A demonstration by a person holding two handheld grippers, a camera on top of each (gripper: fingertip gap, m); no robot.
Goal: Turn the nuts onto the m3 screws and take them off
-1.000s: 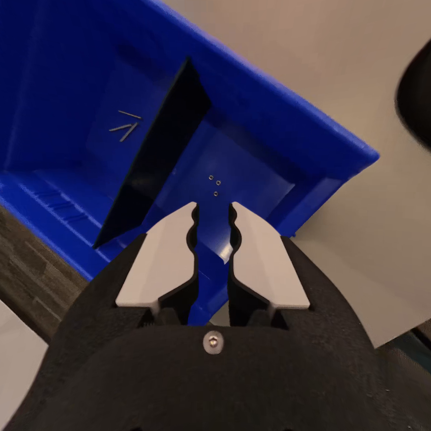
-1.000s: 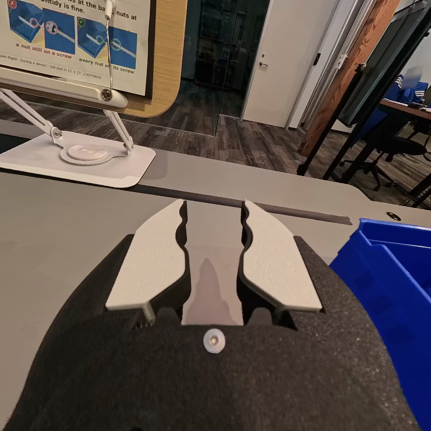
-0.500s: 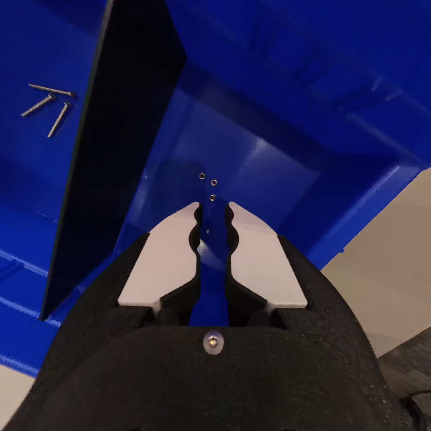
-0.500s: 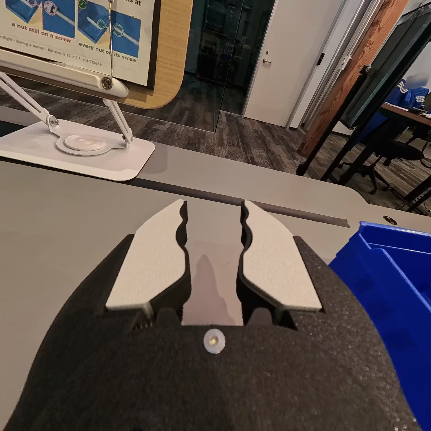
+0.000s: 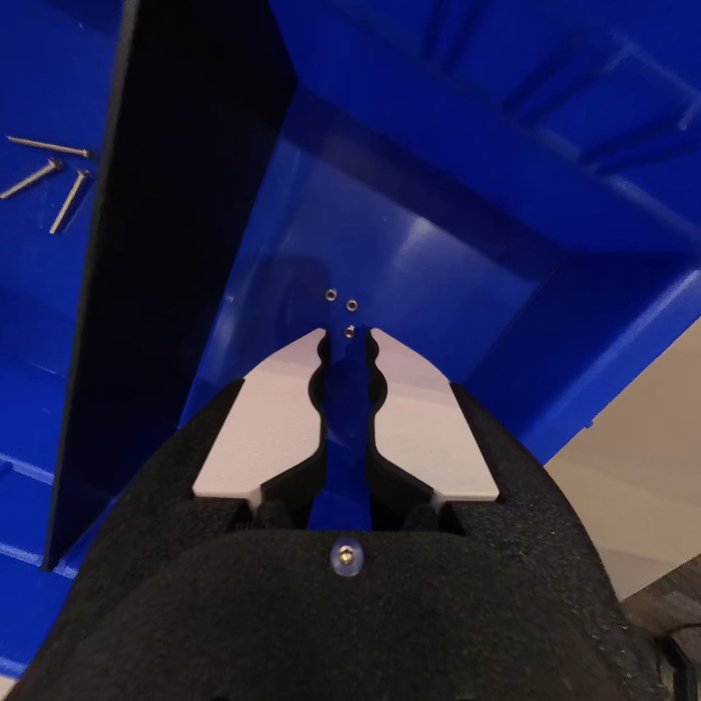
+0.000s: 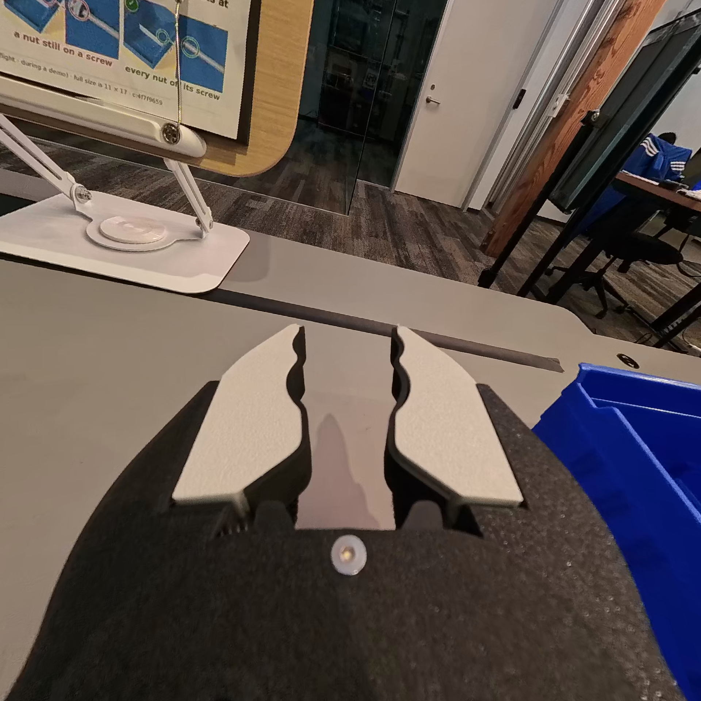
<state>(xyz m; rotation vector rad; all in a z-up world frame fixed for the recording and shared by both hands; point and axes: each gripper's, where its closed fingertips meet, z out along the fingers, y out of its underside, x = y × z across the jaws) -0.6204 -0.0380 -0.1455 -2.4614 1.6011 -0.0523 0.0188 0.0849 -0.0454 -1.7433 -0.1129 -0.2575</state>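
Blue bin [image 5: 493, 113], split by black divider [image 5: 170, 227]. Three nuts [image 5: 349, 332] lie right of it, three screws [image 5: 68, 201] left.

Office: desks [image 6: 113, 360], swivel chair [image 6: 641, 258]

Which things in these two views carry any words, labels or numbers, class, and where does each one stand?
Printed sheet on the white stand, right wrist view: lines of print under small blue pictures, readable, but I will not copy the wording.
Blue bin, its screws and nuts: no writing visible.
Left tongs and right tongs: no markings visible.
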